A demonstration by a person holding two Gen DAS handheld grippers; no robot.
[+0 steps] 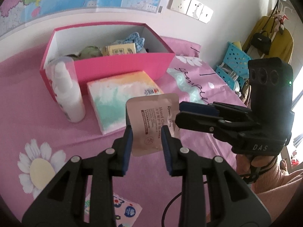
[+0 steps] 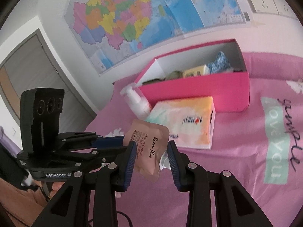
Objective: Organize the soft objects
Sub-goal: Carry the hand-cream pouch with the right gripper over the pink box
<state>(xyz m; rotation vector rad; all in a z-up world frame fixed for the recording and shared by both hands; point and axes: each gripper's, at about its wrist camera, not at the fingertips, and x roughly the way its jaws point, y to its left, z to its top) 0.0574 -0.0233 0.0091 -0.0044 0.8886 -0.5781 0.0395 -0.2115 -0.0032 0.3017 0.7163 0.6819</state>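
A tan hand cream pouch (image 1: 151,117) (image 2: 149,138) hangs in the air above the pink bedsheet, and both grippers hold it. My left gripper (image 1: 145,130) (image 2: 121,141) is shut on the pouch's lower body. From the right, my right gripper (image 1: 179,111) (image 2: 151,147) is shut on the pouch's side near its clear cap. Behind stands an open pink box (image 1: 123,66) (image 2: 198,87) with a yellow pack (image 1: 119,50), a blue checked cloth (image 1: 136,38) and a green soft item (image 1: 90,51) inside.
A pastel tissue pack (image 1: 121,98) (image 2: 185,117) lies in front of the box, with a white spray bottle (image 1: 66,90) (image 2: 136,102) to its left. A small flowered tissue pack (image 1: 125,208) lies near me. Blue baskets (image 1: 236,60) stand past the bed's right edge.
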